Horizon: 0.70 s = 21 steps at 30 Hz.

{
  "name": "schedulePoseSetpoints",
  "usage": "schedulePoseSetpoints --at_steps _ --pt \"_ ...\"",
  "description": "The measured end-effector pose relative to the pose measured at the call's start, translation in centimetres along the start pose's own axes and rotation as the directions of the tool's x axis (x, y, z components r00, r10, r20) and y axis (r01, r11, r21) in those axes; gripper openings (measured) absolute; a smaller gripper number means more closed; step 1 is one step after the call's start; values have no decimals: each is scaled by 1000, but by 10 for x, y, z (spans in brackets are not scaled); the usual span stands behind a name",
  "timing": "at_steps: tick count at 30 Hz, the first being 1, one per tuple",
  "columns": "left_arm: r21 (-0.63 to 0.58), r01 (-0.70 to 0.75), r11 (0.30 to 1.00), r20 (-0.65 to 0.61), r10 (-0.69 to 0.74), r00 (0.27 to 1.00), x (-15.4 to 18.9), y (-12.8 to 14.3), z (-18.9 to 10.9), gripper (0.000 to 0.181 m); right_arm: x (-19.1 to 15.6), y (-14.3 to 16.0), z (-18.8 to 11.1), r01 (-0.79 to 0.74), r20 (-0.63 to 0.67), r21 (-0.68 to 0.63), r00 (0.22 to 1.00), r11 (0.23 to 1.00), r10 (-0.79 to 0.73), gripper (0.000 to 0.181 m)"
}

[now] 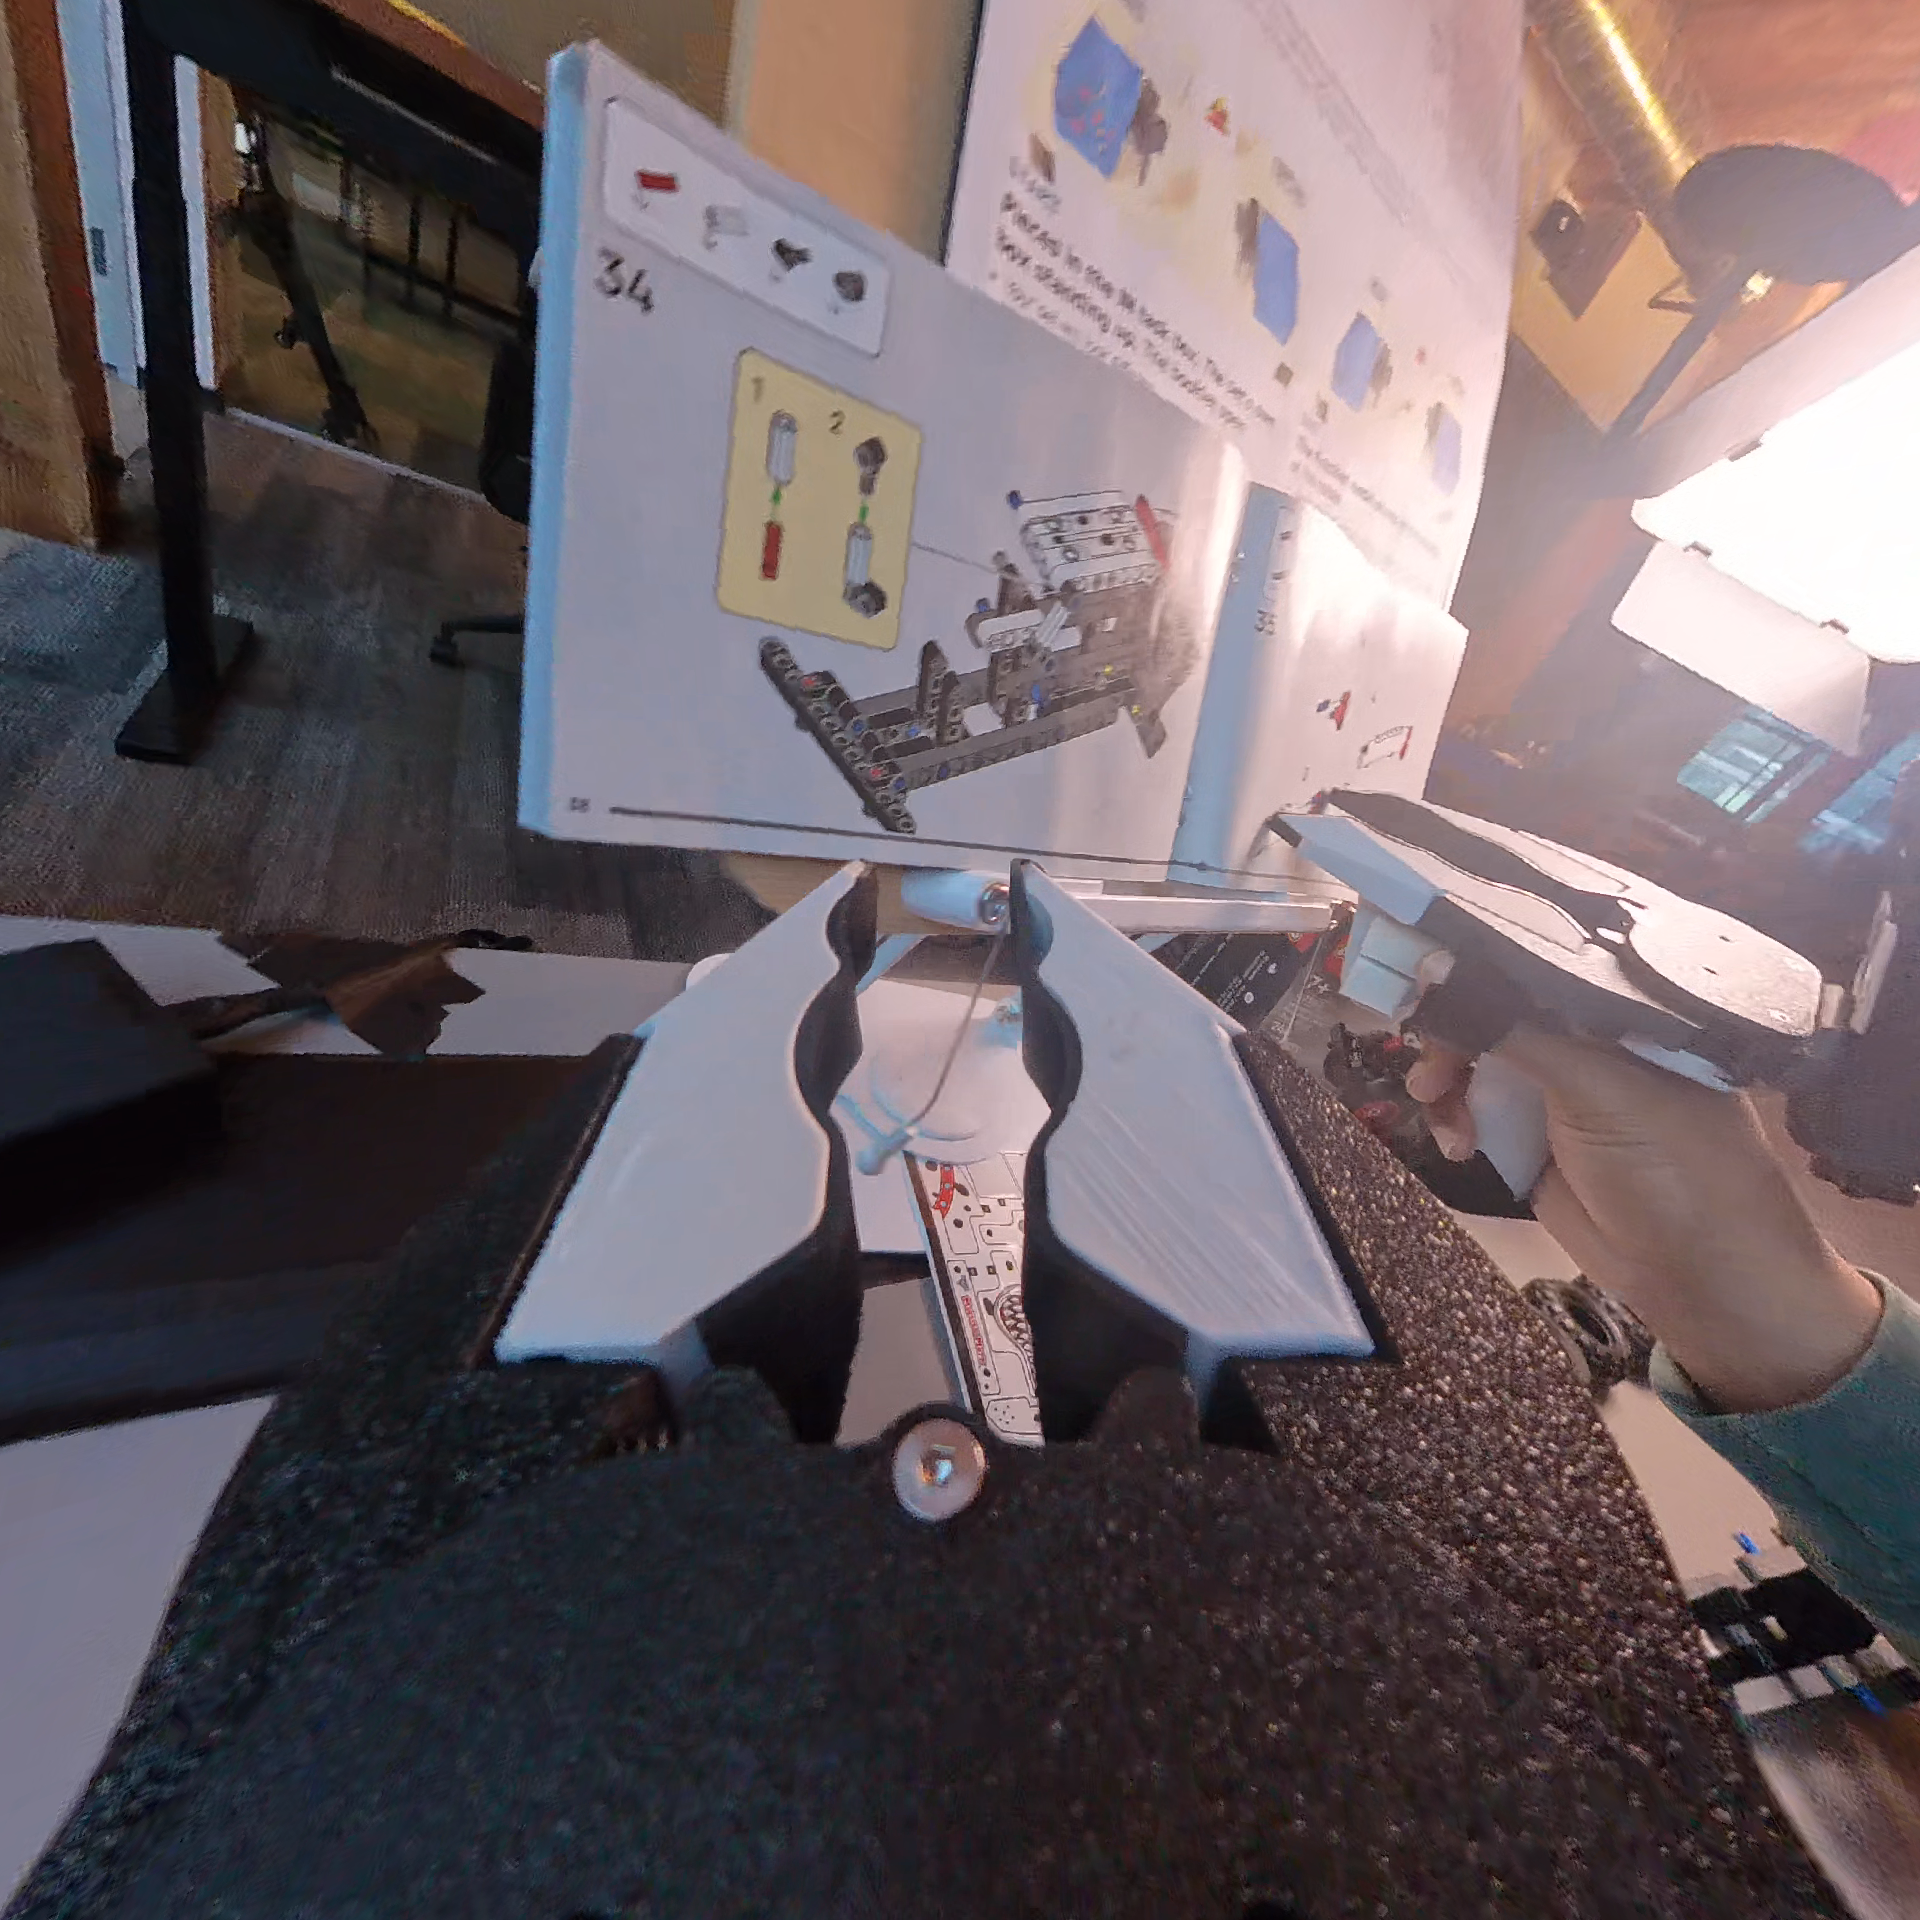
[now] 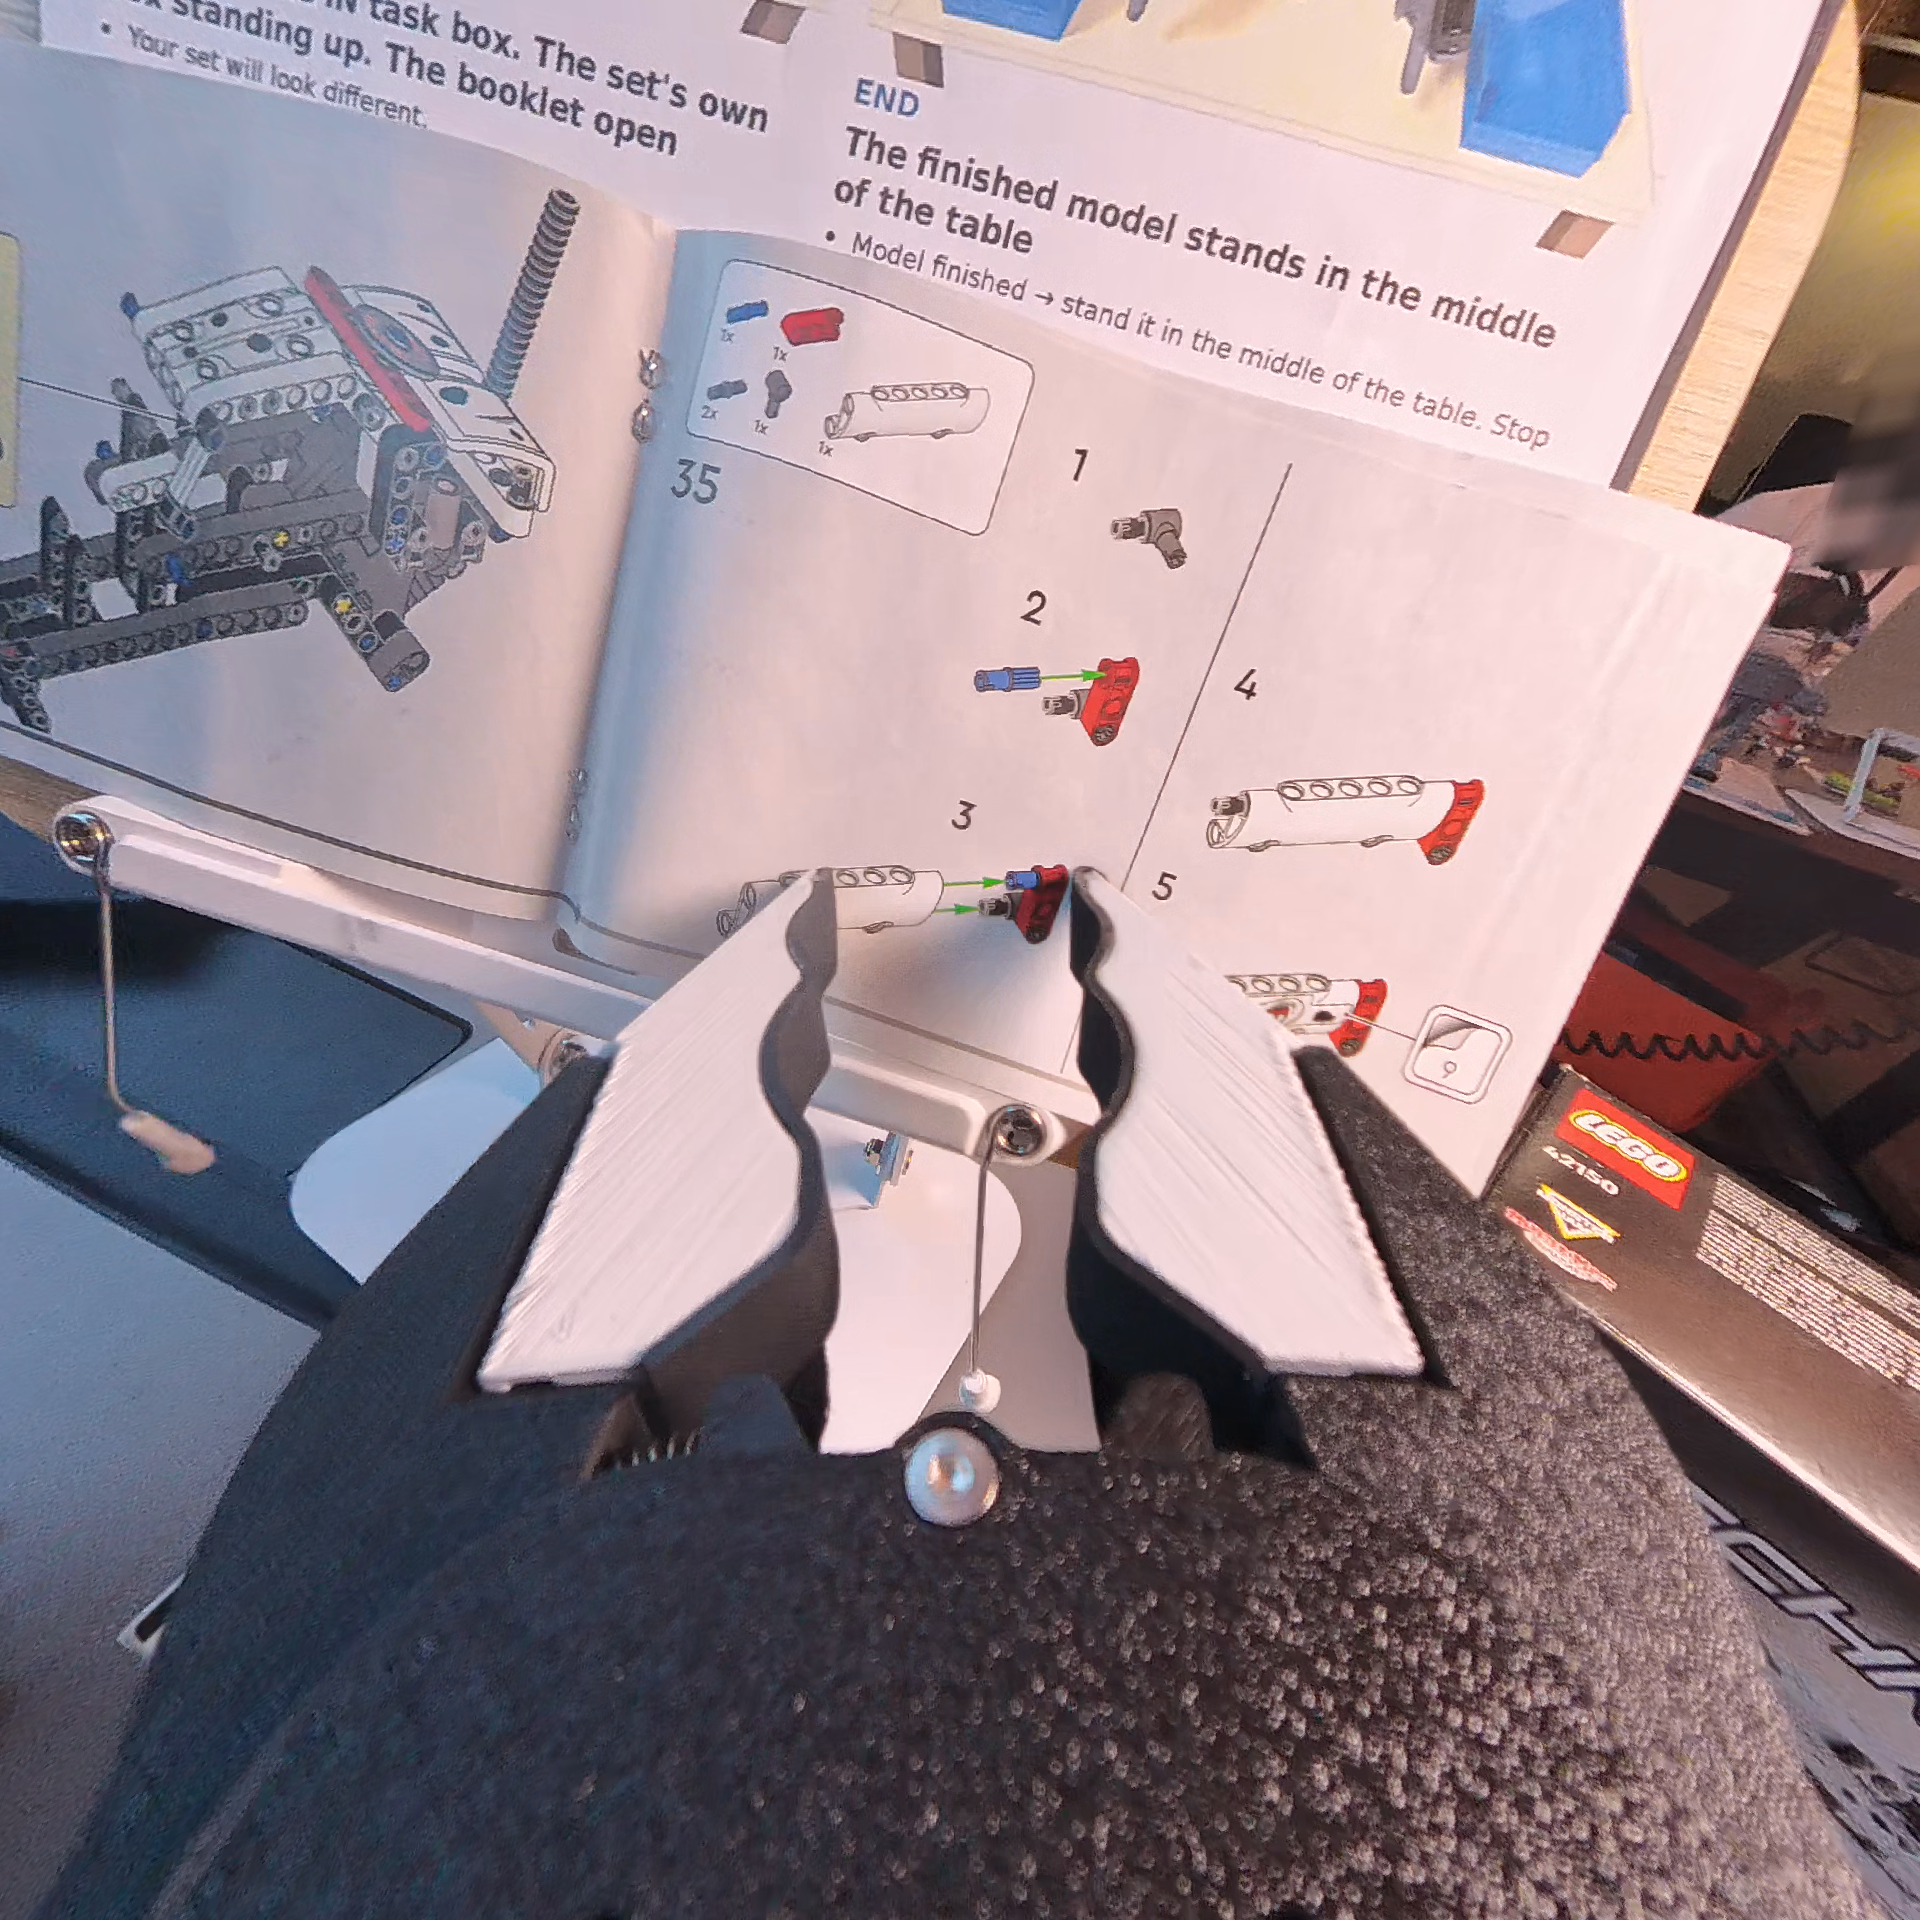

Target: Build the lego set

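Both grippers up in front of the open instruction booklet (image 1: 873, 582), neither one grasping anything. Left gripper (image 1: 940, 883) released, jaws parted with a clear gap, nothing between them; through the gap a white stand (image 1: 940, 899) with a wire page clip (image 1: 971, 1023) shows. Right gripper (image 2: 951, 883) also released, jaws spread, empty, tips close to the booklet's right page (image 2: 1299, 727).

Booklet stands upright on the white stand, open to two pages of build diagrams; left page shows a dark frame model drawing, right page shows numbered sub-steps with a white tube part and red end piece. Second wire clip (image 2: 104, 987) hangs from the stand's left arm in the right wrist view. Behind the booklet a larger printed sheet (image 2: 1143, 208) with text and blue-box pictures, leaning upright.

In the left wrist view the right gripper (image 1: 1558, 914) shows off to the right, held by a hand (image 1: 1621, 1174) with a teal sleeve (image 1: 1829, 1475). Below that hand, loose lego parts: a black tyre (image 1: 1590, 1320) and a black-white-blue sub-assembly (image 1: 1787, 1652) on the white tabletop (image 1: 83, 1538); more small dark and red pieces (image 1: 1371, 1049) farther back, blurred. Sticker sheet (image 1: 982, 1278) lies flat under the left gripper.

Black lego box (image 2: 1683, 1278) with red logo patch at right edge of right wrist view, just beside the booklet
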<state>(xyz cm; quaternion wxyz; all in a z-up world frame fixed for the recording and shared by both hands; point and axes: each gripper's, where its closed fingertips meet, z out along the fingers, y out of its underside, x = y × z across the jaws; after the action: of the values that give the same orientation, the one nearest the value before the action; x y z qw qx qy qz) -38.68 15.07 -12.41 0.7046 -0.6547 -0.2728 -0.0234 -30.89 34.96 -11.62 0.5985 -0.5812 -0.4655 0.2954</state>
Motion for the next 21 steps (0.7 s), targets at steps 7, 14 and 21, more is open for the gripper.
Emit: schedulePoseSetpoints --at_steps 7,14,21 --pt "-60 -266 962 -60 263 963 44 -9 17 31 19 -18 -5 -96 -49 62 994 993 99 91" --pt "-90 -318 944 -86 311 947 54 0 38 38 -3 -10 2 2 1 9 1000 1000 -2 48" --pt "-116 -317 941 -191 292 937 83 4 54 49 -31 -19 -5 118 54 109 991 987 -125 25"
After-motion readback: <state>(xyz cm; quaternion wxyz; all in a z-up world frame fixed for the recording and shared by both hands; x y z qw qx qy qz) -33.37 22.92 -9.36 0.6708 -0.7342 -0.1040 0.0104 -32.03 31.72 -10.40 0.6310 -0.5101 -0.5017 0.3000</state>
